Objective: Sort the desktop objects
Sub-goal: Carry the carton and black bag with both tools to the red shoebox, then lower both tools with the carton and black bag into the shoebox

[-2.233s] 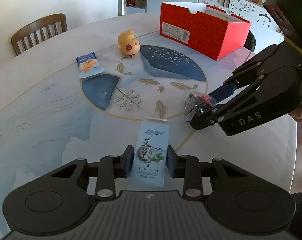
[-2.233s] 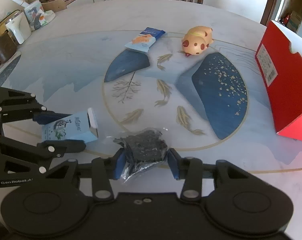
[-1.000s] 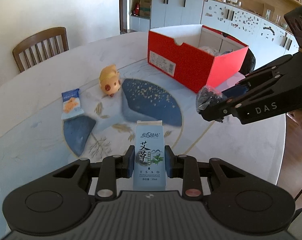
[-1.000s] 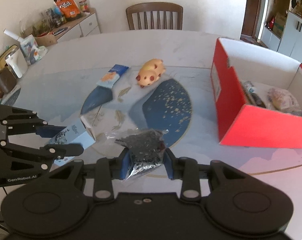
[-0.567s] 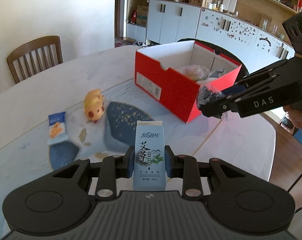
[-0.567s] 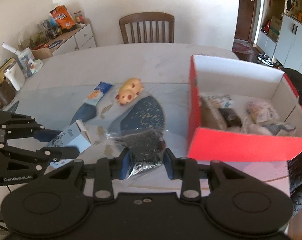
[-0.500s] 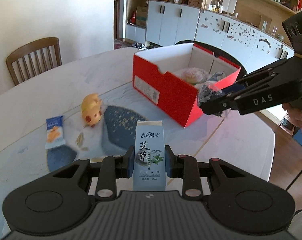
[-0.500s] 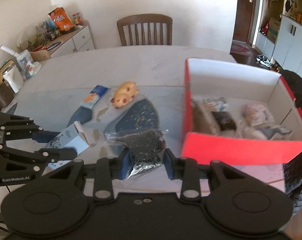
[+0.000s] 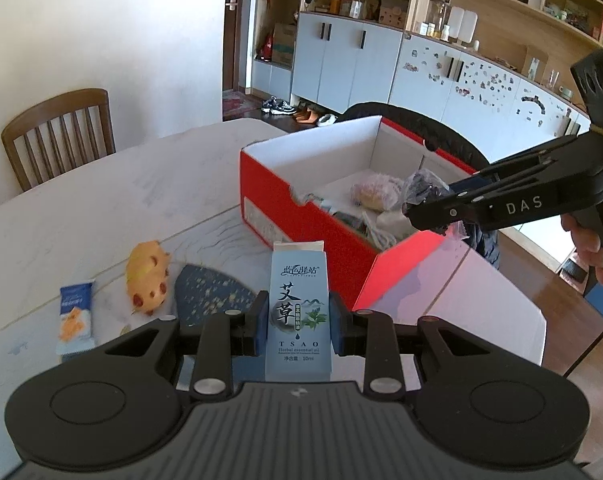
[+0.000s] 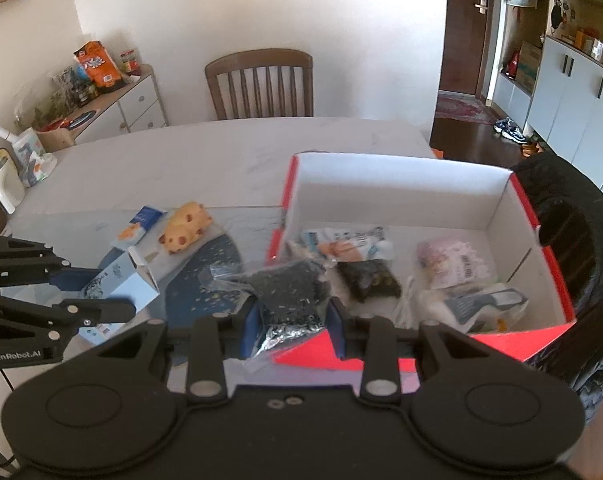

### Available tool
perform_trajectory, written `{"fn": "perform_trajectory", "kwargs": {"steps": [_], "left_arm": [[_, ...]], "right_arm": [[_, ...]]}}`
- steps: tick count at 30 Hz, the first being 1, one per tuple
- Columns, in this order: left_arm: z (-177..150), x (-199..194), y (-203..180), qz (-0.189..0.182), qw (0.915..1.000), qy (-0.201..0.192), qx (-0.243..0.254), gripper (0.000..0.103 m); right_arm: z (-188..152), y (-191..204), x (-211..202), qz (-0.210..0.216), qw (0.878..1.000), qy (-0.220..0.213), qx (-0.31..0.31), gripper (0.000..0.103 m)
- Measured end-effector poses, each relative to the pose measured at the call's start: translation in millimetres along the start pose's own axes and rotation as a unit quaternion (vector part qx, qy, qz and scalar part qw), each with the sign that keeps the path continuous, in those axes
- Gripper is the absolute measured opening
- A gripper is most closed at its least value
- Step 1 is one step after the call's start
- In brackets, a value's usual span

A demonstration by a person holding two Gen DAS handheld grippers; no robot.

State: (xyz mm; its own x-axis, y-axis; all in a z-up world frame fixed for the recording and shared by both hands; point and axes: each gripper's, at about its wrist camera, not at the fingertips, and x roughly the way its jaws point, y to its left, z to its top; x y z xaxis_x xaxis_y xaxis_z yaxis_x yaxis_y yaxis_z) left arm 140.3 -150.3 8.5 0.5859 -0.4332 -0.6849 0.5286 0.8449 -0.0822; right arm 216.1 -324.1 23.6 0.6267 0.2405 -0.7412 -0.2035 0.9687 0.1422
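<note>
Bright daylight fills the room. The white worktop [image 9: 113, 200] shines pale, almost washed out, on the far side. The red box [image 10: 497, 196] glows strongly and looks a bit smeared at its near edge. Straight lines bend near the picture edges. The near corners are dark.

the little blue carton [image 9: 298, 312] says "TSAO", "Herbal essential oil" and "10ml" under big Chinese characters. right claw [image 9: 423, 206] arm reads "DAS", and the left claw [image 10: 101, 296] arm has "GenRobot.AI" on it.
</note>
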Motion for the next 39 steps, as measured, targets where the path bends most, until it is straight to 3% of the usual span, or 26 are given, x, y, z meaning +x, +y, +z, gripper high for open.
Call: {"fn": "perform_trajectory", "kwargs": {"steps": [18,39], "left_arm": [[65,60,-62,-0.015,0.9987,0.004,0.049,0.028],[103,145,-89,-0.036,0.9928,0.069,0.091,0.028]], "right_arm": [[18,-84,11,-0.019,1.0,0.006,0.017,0.033],[53,-124,71,-0.019,0.999,0.034,-0.003,0.033]]}}
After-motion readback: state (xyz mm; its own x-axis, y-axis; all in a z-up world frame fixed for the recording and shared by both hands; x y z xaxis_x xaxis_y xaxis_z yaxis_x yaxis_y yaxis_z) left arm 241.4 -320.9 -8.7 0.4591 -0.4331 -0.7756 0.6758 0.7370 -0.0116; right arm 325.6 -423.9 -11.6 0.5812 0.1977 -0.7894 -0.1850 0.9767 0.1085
